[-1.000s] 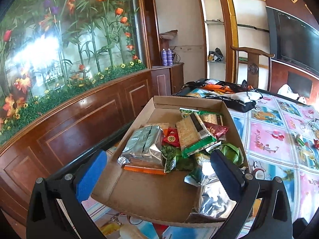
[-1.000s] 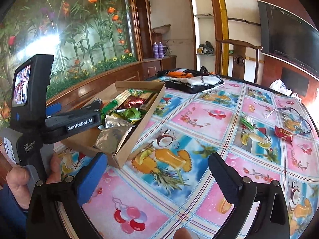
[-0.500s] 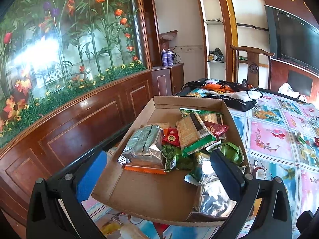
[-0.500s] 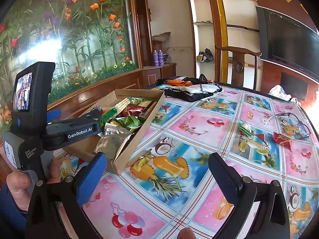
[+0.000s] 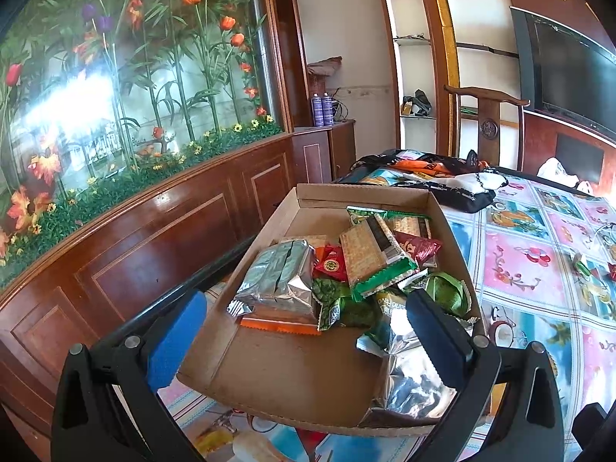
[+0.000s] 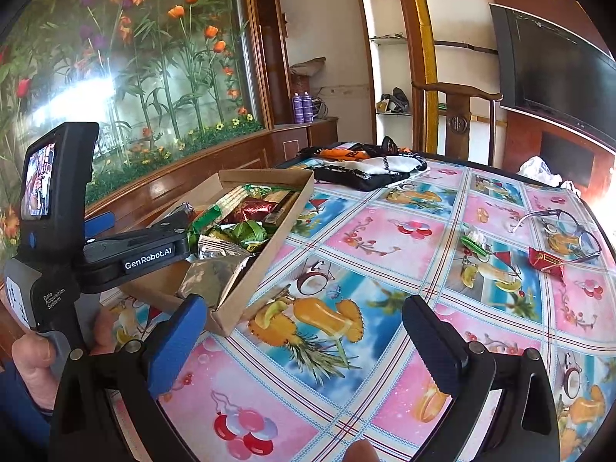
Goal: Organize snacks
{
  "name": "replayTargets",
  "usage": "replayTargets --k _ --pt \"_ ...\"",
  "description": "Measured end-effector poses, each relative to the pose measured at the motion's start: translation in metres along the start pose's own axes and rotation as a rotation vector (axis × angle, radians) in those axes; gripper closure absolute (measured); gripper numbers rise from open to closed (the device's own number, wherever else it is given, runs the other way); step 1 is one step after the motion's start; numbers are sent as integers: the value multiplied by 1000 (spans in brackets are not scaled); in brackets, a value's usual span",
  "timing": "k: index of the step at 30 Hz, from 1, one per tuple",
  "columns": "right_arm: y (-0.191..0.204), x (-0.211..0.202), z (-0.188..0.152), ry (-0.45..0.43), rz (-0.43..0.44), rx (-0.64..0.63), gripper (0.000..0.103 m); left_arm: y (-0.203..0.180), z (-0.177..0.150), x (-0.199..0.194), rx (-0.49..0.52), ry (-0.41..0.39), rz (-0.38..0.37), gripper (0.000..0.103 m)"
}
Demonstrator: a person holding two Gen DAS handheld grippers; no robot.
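Patterned tablecloth [image 6: 385,238] spread across the table. Cardboard box [image 5: 292,377] at its left edge, piled with snack packets [image 5: 346,269], silver pouch [image 5: 277,281] uppermost on the left. Left gripper [image 5: 308,342] over the box's near end, fingers spread wide, nothing held. Right gripper [image 6: 304,342] right of the box above bare cloth, likewise agape and empty. Far right of the box, beside glasses [image 6: 558,231]: red packet [image 6: 546,260] and green packet [image 6: 475,242] loose on the cloth.
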State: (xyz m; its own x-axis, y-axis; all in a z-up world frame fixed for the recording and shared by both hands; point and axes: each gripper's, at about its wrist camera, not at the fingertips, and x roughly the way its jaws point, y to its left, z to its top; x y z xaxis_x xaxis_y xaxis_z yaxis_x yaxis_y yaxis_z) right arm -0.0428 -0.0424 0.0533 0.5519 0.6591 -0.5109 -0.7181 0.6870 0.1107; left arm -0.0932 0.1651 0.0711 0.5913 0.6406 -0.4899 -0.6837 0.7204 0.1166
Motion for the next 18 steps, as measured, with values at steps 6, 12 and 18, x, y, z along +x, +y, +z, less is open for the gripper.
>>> replayTargets --k 6,12,18 --pt "0 1 -1 2 1 3 0 -1 0 1 1 0 1 0" --pt "0 1 -1 1 1 3 0 -1 -1 0 1 0 0 0" --pt "0 0 -1 1 3 5 0 -1 -1 0 5 -6 20 0"
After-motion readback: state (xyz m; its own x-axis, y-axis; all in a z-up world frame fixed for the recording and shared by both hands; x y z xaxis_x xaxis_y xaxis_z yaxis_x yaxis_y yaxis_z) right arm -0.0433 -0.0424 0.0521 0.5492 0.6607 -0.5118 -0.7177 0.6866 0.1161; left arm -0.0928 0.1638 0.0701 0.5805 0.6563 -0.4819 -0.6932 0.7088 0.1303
